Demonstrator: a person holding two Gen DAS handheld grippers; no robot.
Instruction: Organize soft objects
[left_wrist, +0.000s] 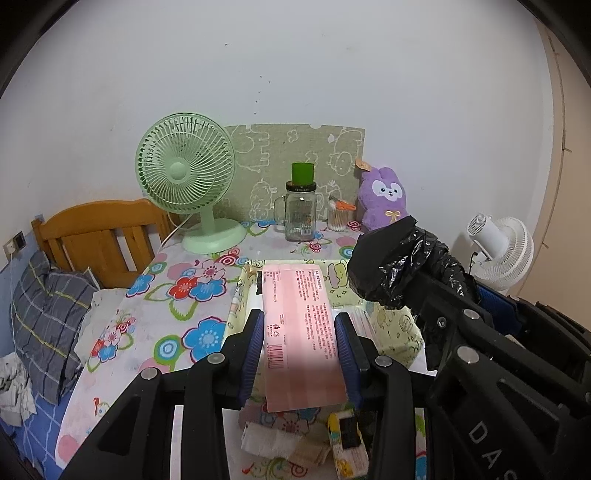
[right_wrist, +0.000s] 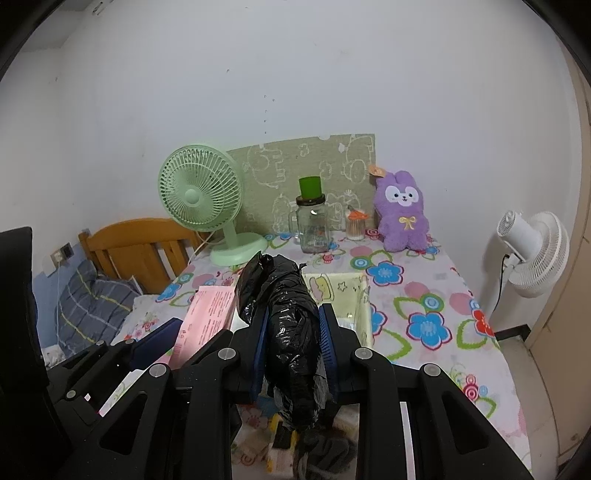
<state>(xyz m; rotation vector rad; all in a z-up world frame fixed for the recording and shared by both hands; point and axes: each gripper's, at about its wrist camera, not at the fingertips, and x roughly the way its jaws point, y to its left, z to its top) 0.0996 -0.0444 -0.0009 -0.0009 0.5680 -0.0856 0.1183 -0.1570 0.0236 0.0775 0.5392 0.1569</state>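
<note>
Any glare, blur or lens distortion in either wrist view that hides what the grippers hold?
Left wrist view: fisheye bends the wall edges, dark corner vignette; pink packet slightly overexposed, print still sharp. Right wrist view: same curvature; small glints on the black plastic bag, its outline clear. No motion blur in either.

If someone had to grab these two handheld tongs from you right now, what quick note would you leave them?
Left tongs: shut on the flat pink printed packet, held above the pale yellow cartoon-print fabric box.
Right tongs: shut on the crumpled black plastic bag bundle, also raised, beside that box.
Done: both items are picked up.
Left: neither is in the box yet. More small soft items lie on the flowered tablecloth below the tongs. The purple plush bunny sits at the back by the wall.
</note>
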